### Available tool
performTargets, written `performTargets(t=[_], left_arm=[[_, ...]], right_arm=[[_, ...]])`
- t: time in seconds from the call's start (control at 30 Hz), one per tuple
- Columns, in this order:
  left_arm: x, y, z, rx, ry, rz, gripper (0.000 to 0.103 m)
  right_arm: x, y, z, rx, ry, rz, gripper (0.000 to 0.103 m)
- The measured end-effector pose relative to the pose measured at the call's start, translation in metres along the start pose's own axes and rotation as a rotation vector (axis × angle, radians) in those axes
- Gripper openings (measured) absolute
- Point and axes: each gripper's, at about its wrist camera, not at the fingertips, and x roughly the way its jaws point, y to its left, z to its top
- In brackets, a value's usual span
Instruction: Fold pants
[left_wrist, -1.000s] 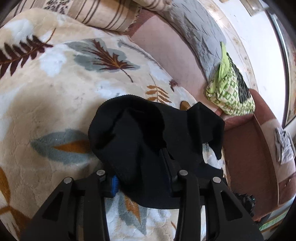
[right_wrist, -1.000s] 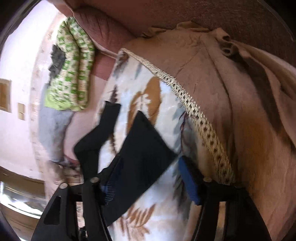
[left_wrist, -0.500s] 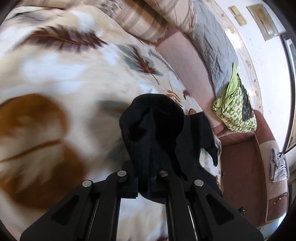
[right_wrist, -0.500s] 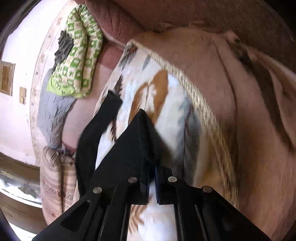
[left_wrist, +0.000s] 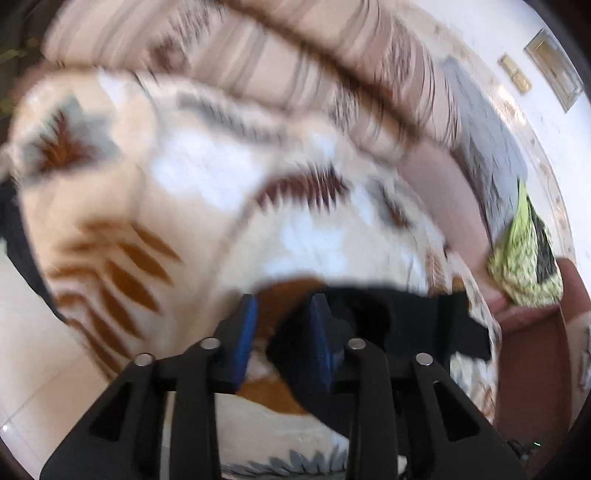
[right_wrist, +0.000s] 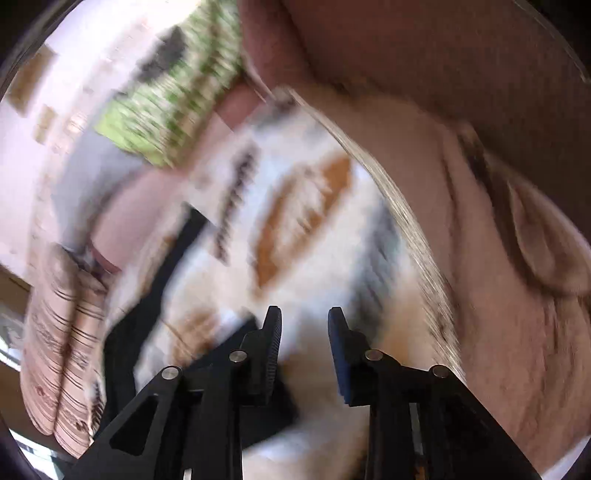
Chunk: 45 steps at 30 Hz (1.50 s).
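Cream fleece printed with brown, rust and grey leaves is covering the blanket (left_wrist: 207, 206), the landmark surface on which the work is lying; both views are smeared by motion. Beyond the blanket's far edge in the left wrist view, a striped beige cushion (left_wrist: 280, 62) is running across the top, and past it a grey quilted cushion (left_wrist: 487, 136) is leaning against a white wall (left_wrist: 554, 155) bearing small framed plates. A green patterned cloth (left_wrist: 524, 269) is resting off the blanket's far right corner, on a pink-brown sofa seat (left_wrist: 443, 192). In the right wrist view a woven gold trim (right_wrist: 413, 229) is bordering the blanket, with tan upholstery (right_wrist: 517, 295) lying outside it.

Black pants (left_wrist: 399, 325) are lying bunched on the blanket's near right part, reaching toward the green cloth. The left gripper (left_wrist: 284, 306) is showing its blue-padded fingers (left_wrist: 246, 332) spread apart, with bare blanket visible between them; the dark fabric is sitting against and behind the right-hand finger, though whether it is touching the pad cannot be told. The right gripper (right_wrist: 304, 317) is likewise showing fingers (right_wrist: 273, 339) parted over bare blanket, nothing pinched between them. There the pants (right_wrist: 155, 295) are trailing as a dark strip across the blanket to the left of the left-hand finger and passing beneath the gripper body.
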Motion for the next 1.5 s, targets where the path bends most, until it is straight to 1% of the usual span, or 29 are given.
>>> performTargets(t=[0.03,0.07,0.1,0.13,0.2,0.23,0.27,0.33,0.4,0.43,0.57,0.63,0.8,0.9,0.93,0.97,1.03,1.07,1.13,1.2,1.23,1.27,1.3,1.33,1.37,1.4,1.43,1.47,1.5], left_arm=[[-0.01,-0.003,0.002,0.011,-0.03,-0.011,0.035],[-0.021,-0.014,0.003,0.031,-0.033,-0.06,0.038],[-0.025,-0.022,0.002,0.05,-0.016,-0.108,0.045],[-0.026,-0.035,-0.002,0.081,0.017,-0.165,0.051],[-0.015,-0.059,-0.016,0.124,0.141,-0.29,0.056],[-0.005,-0.066,-0.024,0.107,0.204,-0.324,0.056],[0.008,-0.068,-0.033,0.063,0.277,-0.343,0.056],[0.038,-0.065,-0.05,-0.053,0.432,-0.356,0.056],[0.057,-0.053,-0.061,-0.185,0.522,-0.342,0.055],[0.063,-0.048,-0.065,-0.226,0.547,-0.351,0.056],[0.07,-0.047,-0.068,-0.248,0.549,-0.362,0.056],[0.069,-0.048,-0.071,-0.256,0.545,-0.368,0.061],[0.072,-0.064,-0.066,-0.229,0.518,-0.388,0.068],[0.071,-0.07,-0.063,-0.219,0.509,-0.384,0.069],[0.07,-0.071,-0.063,-0.218,0.506,-0.385,0.07],[0.07,-0.07,-0.063,-0.216,0.506,-0.386,0.071],[0.072,-0.07,-0.062,-0.223,0.512,-0.389,0.071],[0.075,-0.071,-0.062,-0.233,0.515,-0.392,0.071],[0.079,-0.07,-0.062,-0.252,0.521,-0.397,0.073],[0.081,-0.068,-0.063,-0.267,0.522,-0.397,0.073],[0.082,-0.069,-0.063,-0.278,0.522,-0.398,0.073],[0.082,-0.07,-0.063,-0.29,0.525,-0.399,0.074],[0.083,-0.071,-0.062,-0.3,0.529,-0.396,0.074],[0.083,-0.072,-0.061,-0.31,0.534,-0.395,0.074],[0.084,-0.071,-0.061,-0.337,0.544,-0.402,0.074],[0.085,-0.069,-0.061,-0.364,0.555,-0.41,0.07],[0.087,-0.067,-0.061,-0.392,0.567,-0.411,0.048],[0.088,-0.064,-0.061,-0.399,0.58,-0.393,0.032],[0.088,-0.063,-0.061,-0.404,0.59,-0.384,0.008]], right_arm=[[-0.001,0.013,0.003,-0.029,-0.031,0.026,0.039],[-0.001,0.022,0.007,-0.051,-0.05,0.065,0.041],[0.003,0.035,0.008,-0.077,-0.064,0.122,0.042],[0.009,0.05,0.009,-0.105,-0.074,0.19,0.042],[0.017,0.067,0.011,-0.125,-0.067,0.281,0.044],[0.027,0.078,0.012,-0.122,-0.054,0.327,0.049],[0.039,0.087,0.014,-0.112,-0.029,0.376,0.05],[0.061,0.103,0.018,-0.099,0.011,0.42,0.05],[0.076,0.117,0.022,-0.098,0.044,0.424,0.05],[0.081,0.122,0.024,-0.105,0.051,0.427,0.05],[0.109,0.126,0.037,-0.098,0.083,0.404,0.053],[0.113,0.119,0.039,-0.061,0.089,0.412,0.053],[0.155,0.088,0.053,0.151,0.169,0.461,0.054],[0.18,0.077,0.061,0.253,0.211,0.499,0.054],[0.186,0.075,0.064,0.271,0.215,0.49,0.055],[0.192,0.074,0.067,0.273,0.216,0.441,0.055],[0.201,0.07,0.072,0.263,0.21,0.268,0.059],[0.209,0.065,0.072,0.286,0.212,0.236,0.059],[0.216,0.061,0.072,0.308,0.206,0.247,0.058],[0.219,0.069,0.076,0.273,0.19,0.27,0.061],[0.221,0.073,0.077,0.246,0.184,0.289,0.059],[0.222,0.077,0.077,0.219,0.189,0.301,0.054],[0.224,0.083,0.078,0.172,0.206,0.294,0.028],[0.226,0.088,0.076,0.134,0.232,0.241,0.005],[0.224,0.089,0.075,0.132,0.235,0.225,0.004],[0.218,0.088,0.074,0.134,0.225,0.227,0.004],[0.209,0.09,0.075,0.129,0.21,0.224,0.004],[0.203,0.092,0.075,0.125,0.201,0.225,0.004],[0.192,0.095,0.075,0.118,0.186,0.23,0.004]])
